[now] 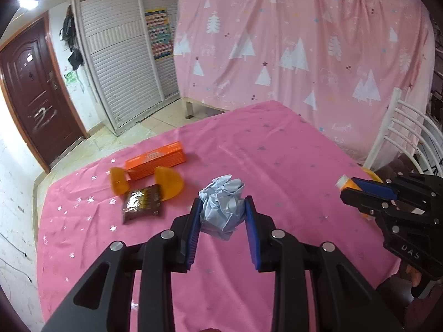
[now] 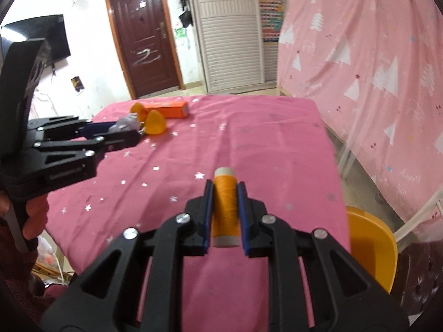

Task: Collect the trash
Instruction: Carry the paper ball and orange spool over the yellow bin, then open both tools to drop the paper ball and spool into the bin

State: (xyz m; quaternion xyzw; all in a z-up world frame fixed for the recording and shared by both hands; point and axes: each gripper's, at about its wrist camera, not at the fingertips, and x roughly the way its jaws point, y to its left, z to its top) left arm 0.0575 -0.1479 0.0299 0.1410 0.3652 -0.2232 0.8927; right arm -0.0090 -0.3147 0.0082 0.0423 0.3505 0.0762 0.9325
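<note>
The paper ball (image 1: 223,206) sits gripped in the left gripper (image 1: 223,207); the right gripper (image 2: 225,191) clamps a thread spool (image 2: 225,210) (orange).

My own fingers hide the flanks of the crumpled blue paper (image 1: 223,207), so its sides go unseen. In the right wrist view my left gripper (image 2: 126,135) covers most of that paper and all but a sliver of the brown wrapper (image 1: 142,203). The print on the orange box (image 1: 156,160) is too blurred to read. The yellow bin (image 2: 371,251) is half hidden behind the tablecloth (image 2: 277,138) edge. My hand (image 2: 34,215) is mostly hidden behind the left gripper's body.
</note>
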